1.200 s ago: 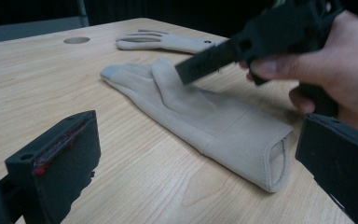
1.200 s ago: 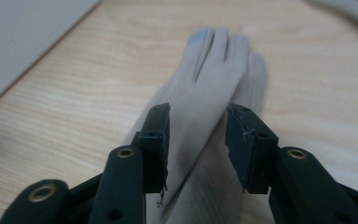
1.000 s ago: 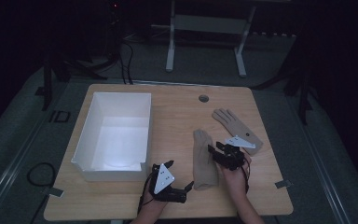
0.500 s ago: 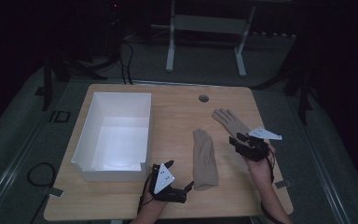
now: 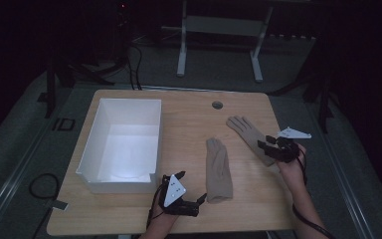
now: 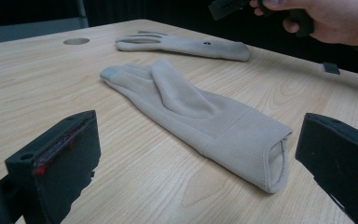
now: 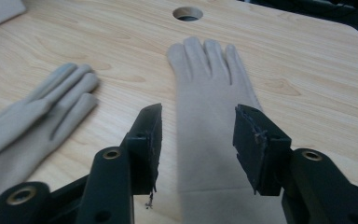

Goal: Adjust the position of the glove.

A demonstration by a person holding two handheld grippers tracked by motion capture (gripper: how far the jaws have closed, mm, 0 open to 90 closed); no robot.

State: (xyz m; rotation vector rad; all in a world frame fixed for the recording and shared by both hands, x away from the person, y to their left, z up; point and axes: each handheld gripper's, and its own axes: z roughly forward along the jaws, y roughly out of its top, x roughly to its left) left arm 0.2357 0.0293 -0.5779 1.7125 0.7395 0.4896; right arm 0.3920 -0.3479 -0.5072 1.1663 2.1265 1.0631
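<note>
Two beige gloves lie flat on the wooden table, well apart from each other. The near glove lies lengthwise at the table's centre, cuff toward the near edge, fingers pointing far. The far glove lies to its right, angled, fingers spread toward the far left, cuff toward the right edge.

The right gripper is over the far glove's cuff end. In the right gripper view its jaws stand apart, one on either side of that glove, with nothing clamped; whether they touch the fabric cannot be told.

The left gripper sits near the table's near edge, just left of the near glove's cuff. In the left gripper view its jaws are wide apart and empty, with the cuff of that glove between them farther off.

A white bin stands on the left part of the table. A round hole sits near the far edge.
</note>
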